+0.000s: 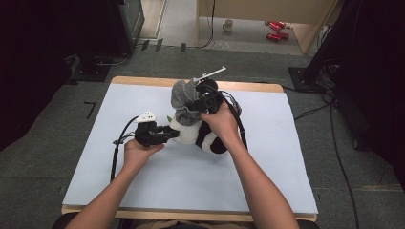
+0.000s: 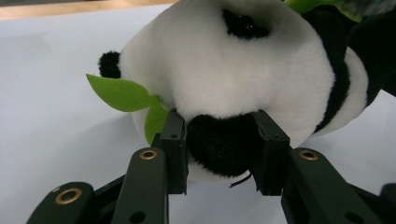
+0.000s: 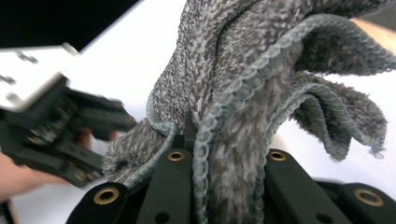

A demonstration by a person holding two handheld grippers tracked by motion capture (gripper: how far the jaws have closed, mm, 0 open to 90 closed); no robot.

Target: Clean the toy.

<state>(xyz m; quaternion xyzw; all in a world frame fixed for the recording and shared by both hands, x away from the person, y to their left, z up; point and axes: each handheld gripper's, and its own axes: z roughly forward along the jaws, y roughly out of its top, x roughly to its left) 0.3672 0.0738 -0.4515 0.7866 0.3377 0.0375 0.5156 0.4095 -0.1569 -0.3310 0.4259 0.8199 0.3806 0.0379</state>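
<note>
Left gripper (image 1: 168,133), at nine o'clock of the toy: jaws pressed against either side of the panda plush's (image 2: 233,79) black muzzle; green felt leaf (image 2: 122,94) beside the left jaw. Panda plush lies at mid-table on the white table cover (image 1: 191,176). Right gripper (image 1: 193,106), at twelve o'clock of the panda: jaws clamped on a bunched grey knitted cloth (image 3: 243,93), which hangs over the toy.

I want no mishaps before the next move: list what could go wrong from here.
1. The left gripper clamps just the panda toy's black nose; the soft plush might slip free.
2. The right gripper pinches a bunched fold of the grey cloth; pulling could drag the panda across the table.
</note>
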